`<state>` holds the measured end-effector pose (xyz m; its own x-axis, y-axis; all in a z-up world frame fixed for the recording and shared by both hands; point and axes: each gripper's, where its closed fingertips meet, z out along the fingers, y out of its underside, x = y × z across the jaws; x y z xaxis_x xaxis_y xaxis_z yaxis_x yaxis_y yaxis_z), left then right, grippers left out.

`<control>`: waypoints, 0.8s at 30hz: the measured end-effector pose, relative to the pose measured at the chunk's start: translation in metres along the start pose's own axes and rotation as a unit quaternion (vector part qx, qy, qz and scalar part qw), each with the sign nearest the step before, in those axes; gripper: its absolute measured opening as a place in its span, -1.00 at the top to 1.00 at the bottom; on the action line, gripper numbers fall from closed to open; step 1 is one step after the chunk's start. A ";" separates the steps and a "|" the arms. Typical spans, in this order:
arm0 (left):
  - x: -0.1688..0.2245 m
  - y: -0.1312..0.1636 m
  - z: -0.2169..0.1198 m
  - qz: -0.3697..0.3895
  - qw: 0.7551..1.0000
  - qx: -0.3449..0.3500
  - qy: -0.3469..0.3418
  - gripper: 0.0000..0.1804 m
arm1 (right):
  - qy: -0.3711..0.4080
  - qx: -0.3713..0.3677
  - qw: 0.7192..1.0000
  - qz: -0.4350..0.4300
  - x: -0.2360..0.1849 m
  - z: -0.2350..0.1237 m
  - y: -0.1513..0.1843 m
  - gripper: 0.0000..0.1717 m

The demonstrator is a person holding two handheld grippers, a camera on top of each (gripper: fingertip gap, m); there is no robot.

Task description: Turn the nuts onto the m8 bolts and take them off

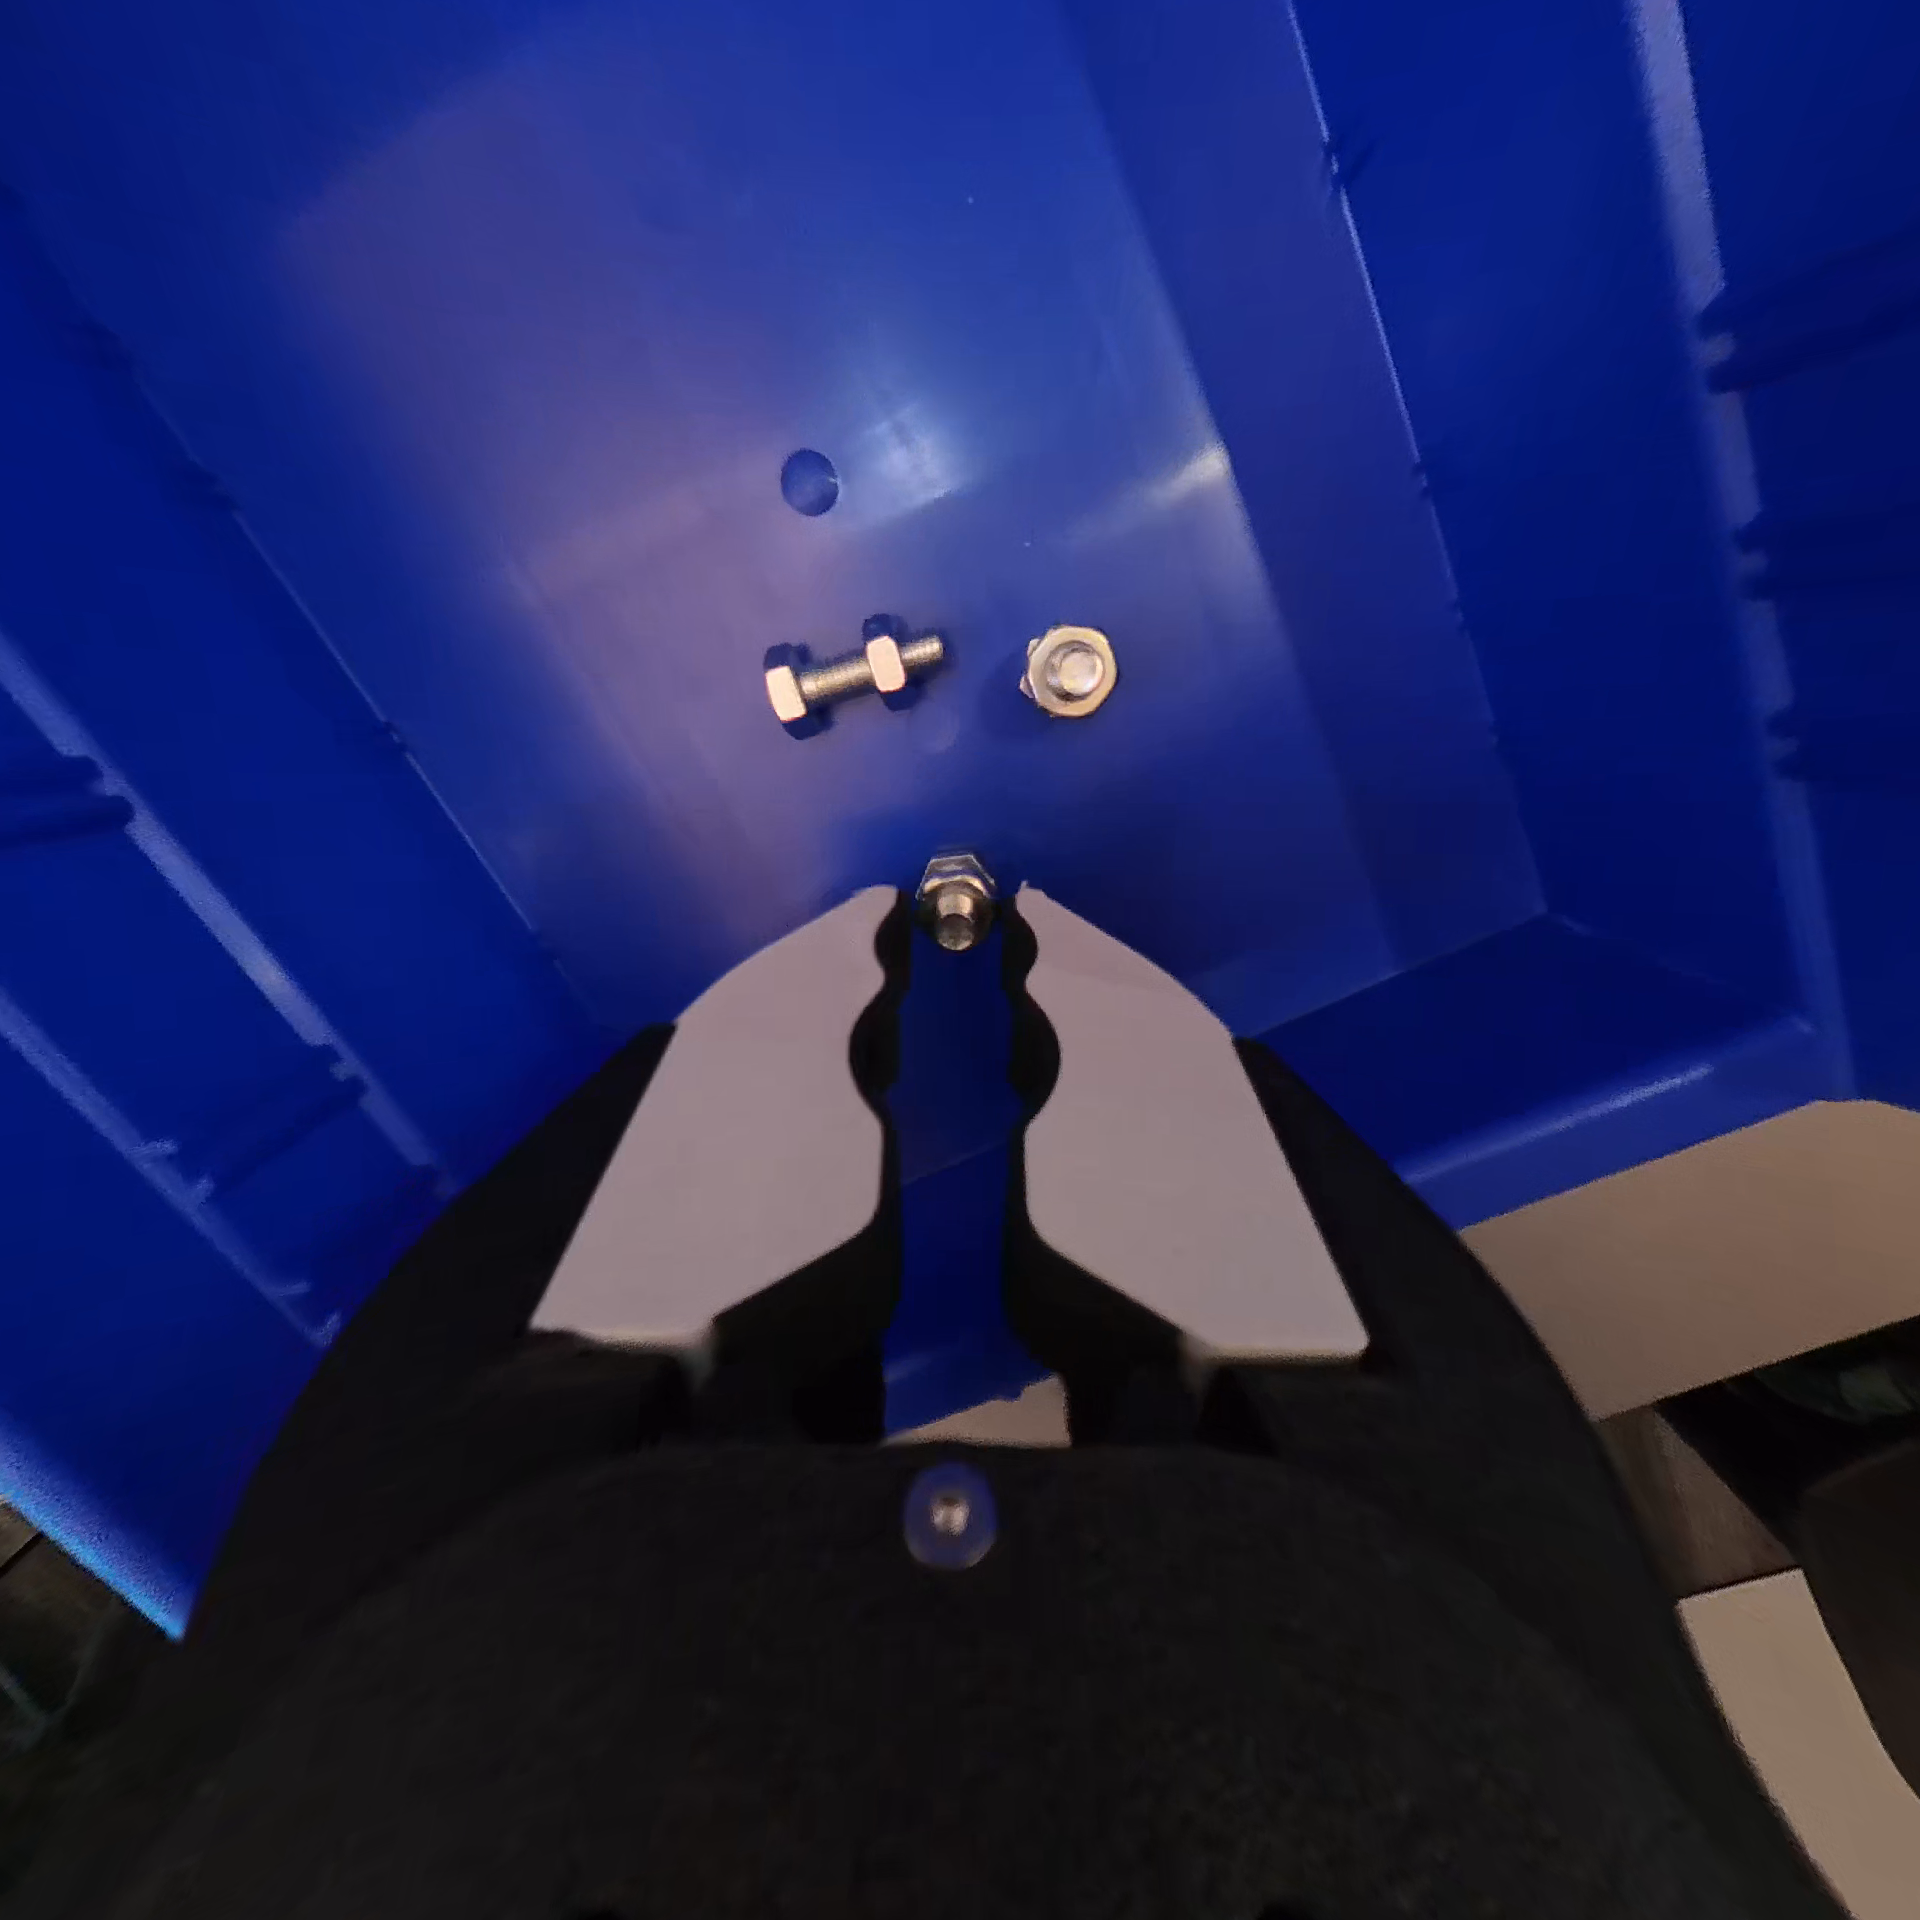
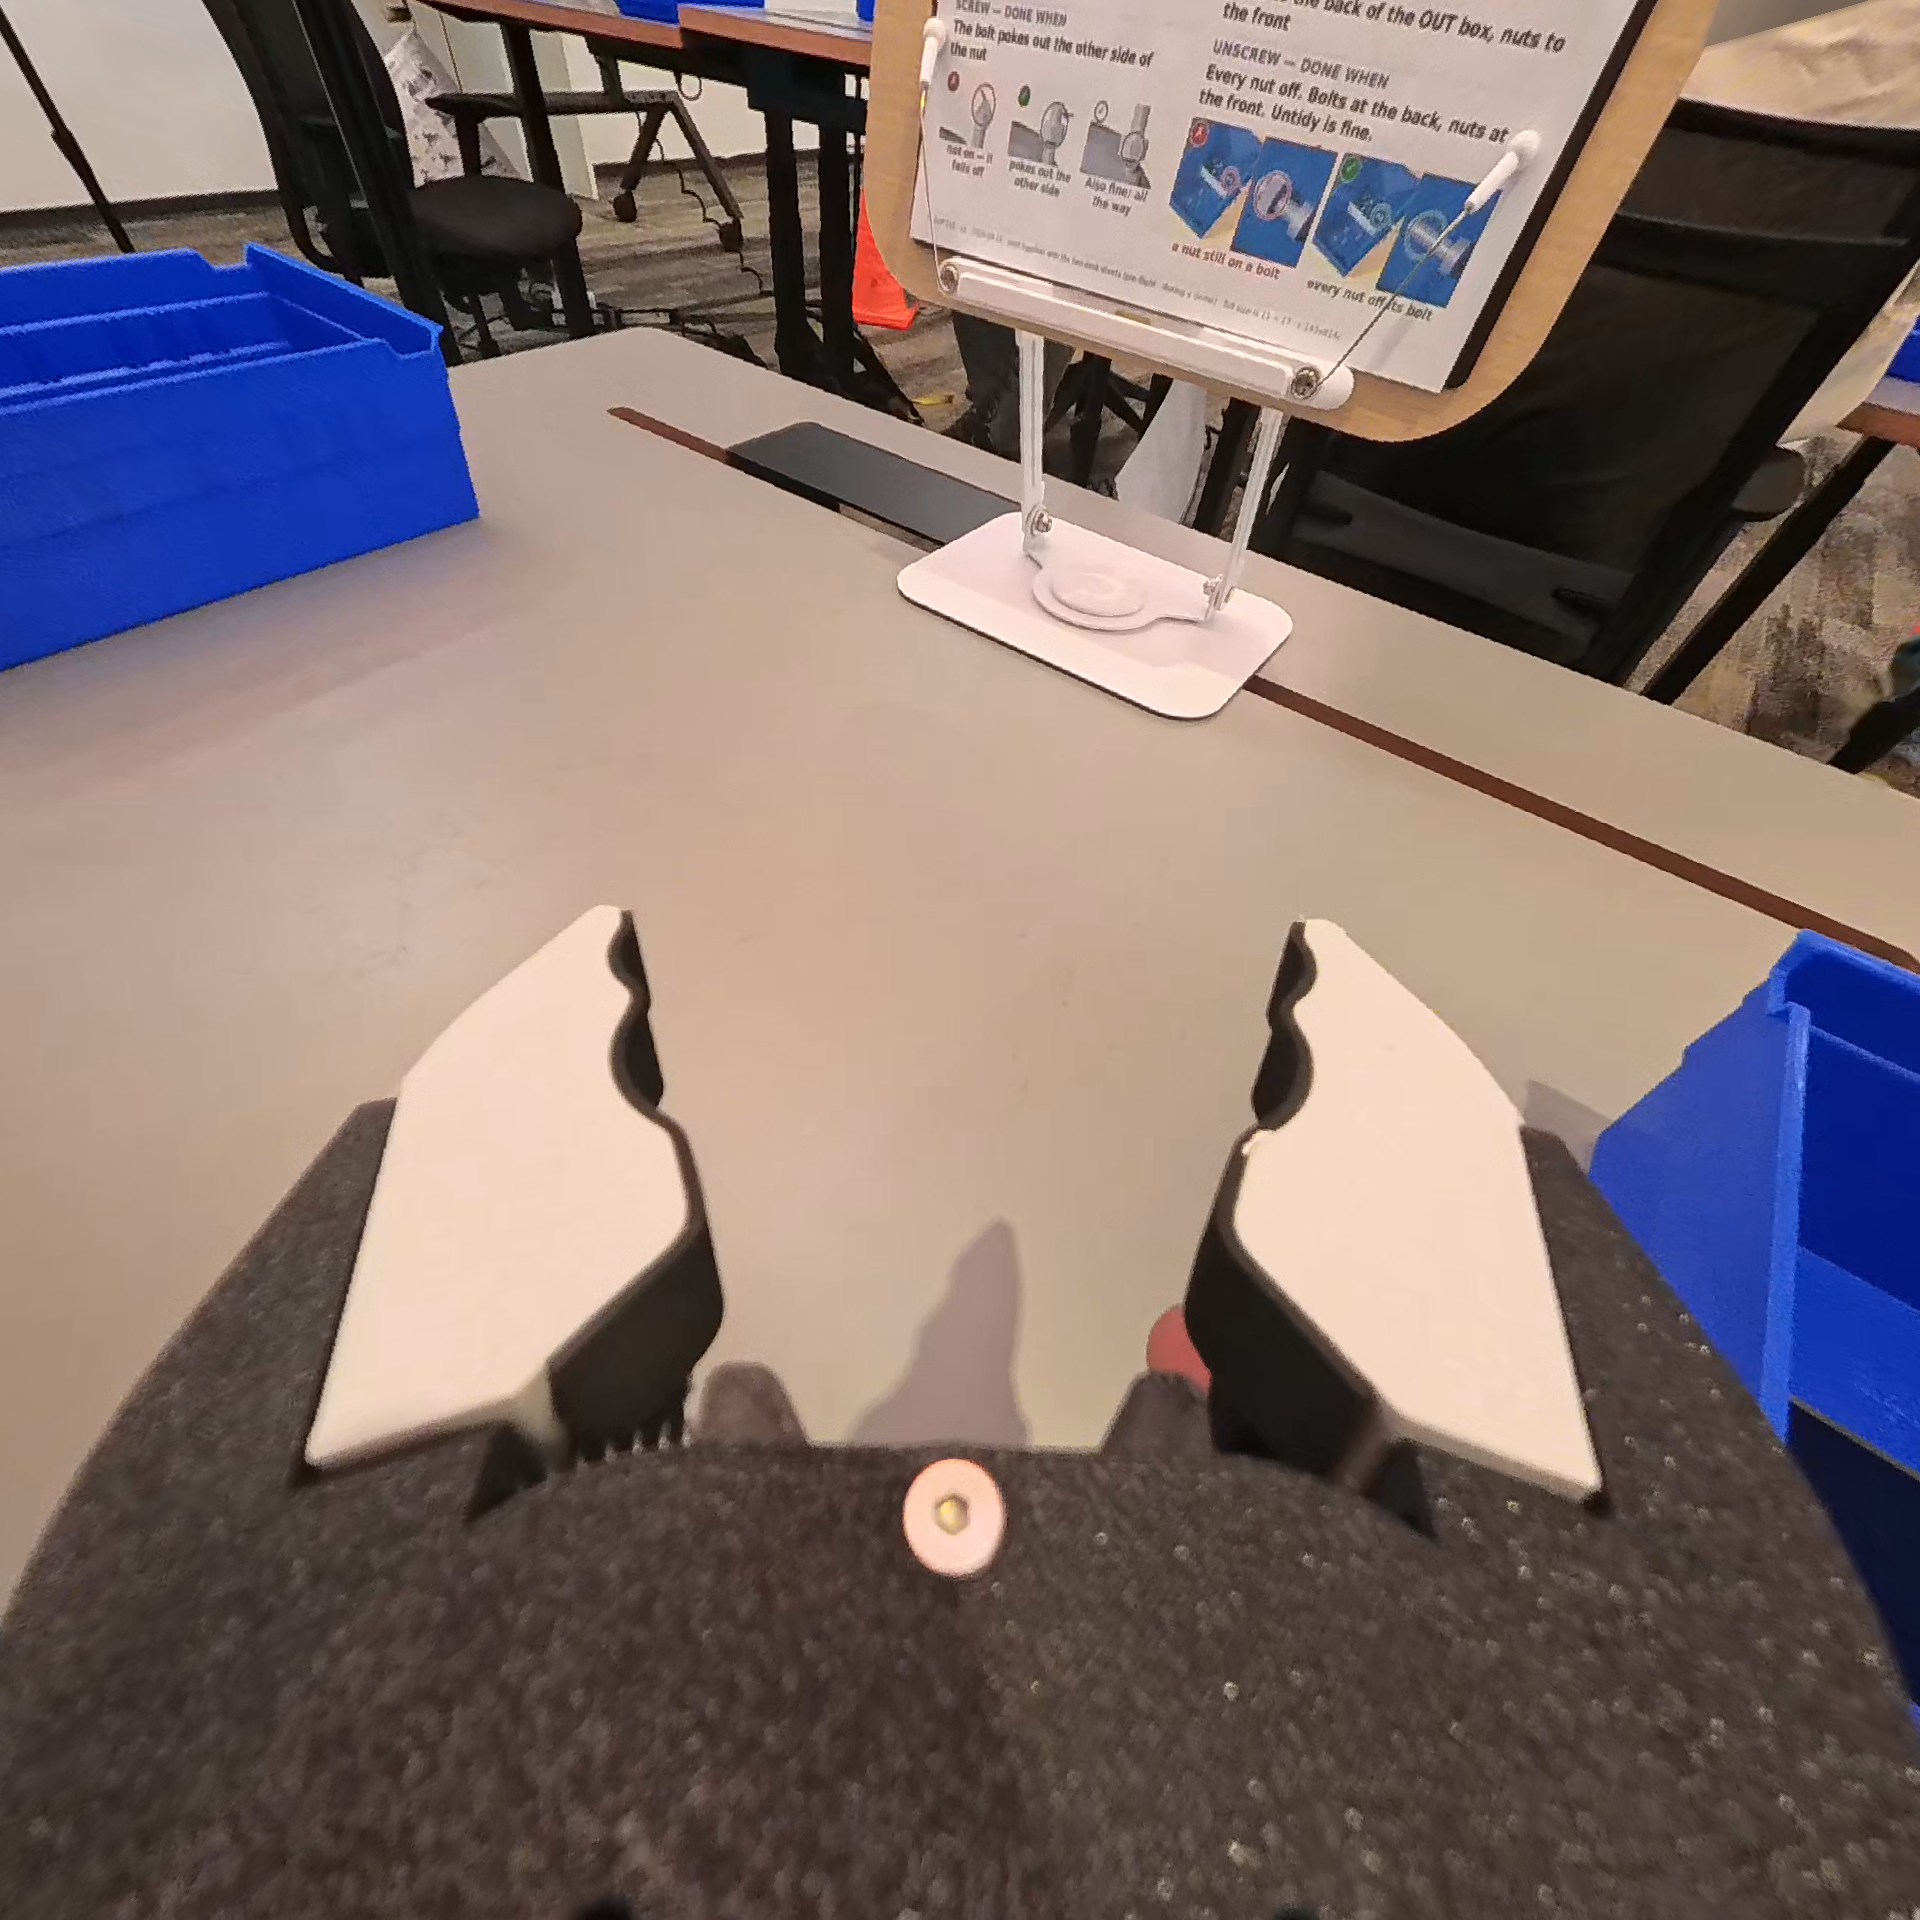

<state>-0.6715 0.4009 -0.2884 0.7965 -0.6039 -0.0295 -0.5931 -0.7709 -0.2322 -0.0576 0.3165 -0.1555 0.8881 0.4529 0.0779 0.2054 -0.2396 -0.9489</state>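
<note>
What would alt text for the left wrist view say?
The left hand-held gripper closes around an upright bolt with a nut on the floor of a blue bin. Beyond it lie a second nutted bolt and a third standing on end.

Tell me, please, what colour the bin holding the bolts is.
The bin is bright blue, clearest in the left wrist view.

Inside the blue bin [image 1: 1351,520], the floor behind the lying bolt [image 1: 847,681] and the standing bolt [image 1: 1070,673] is free, and its walls close both sides. On the desk [image 2: 831,831], a wide bare area lies before the document stand [image 2: 1091,623]; another blue bin [image 2: 208,447] blocks the left.
</note>
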 end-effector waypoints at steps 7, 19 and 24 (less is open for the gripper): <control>0.000 0.001 -0.001 -0.003 1.000 -0.006 -0.003 0.82 | -0.010 0.001 1.000 0.007 -0.002 0.001 0.003 -0.31; 0.021 -0.028 -0.058 0.011 0.997 0.072 -0.002 0.83 | -0.049 0.008 0.999 0.000 -0.019 -0.002 0.000 -0.29; 0.062 -0.065 -0.098 0.065 0.992 0.104 0.009 0.83 | -0.092 0.026 0.995 -0.005 -0.034 0.000 -0.010 -0.28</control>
<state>-0.5955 0.3939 -0.1797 0.7118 -0.7002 -0.0559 -0.6518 -0.6288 -0.4240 -0.0896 0.3033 -0.1491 0.7954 0.6051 0.0344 0.1881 -0.1925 -0.9631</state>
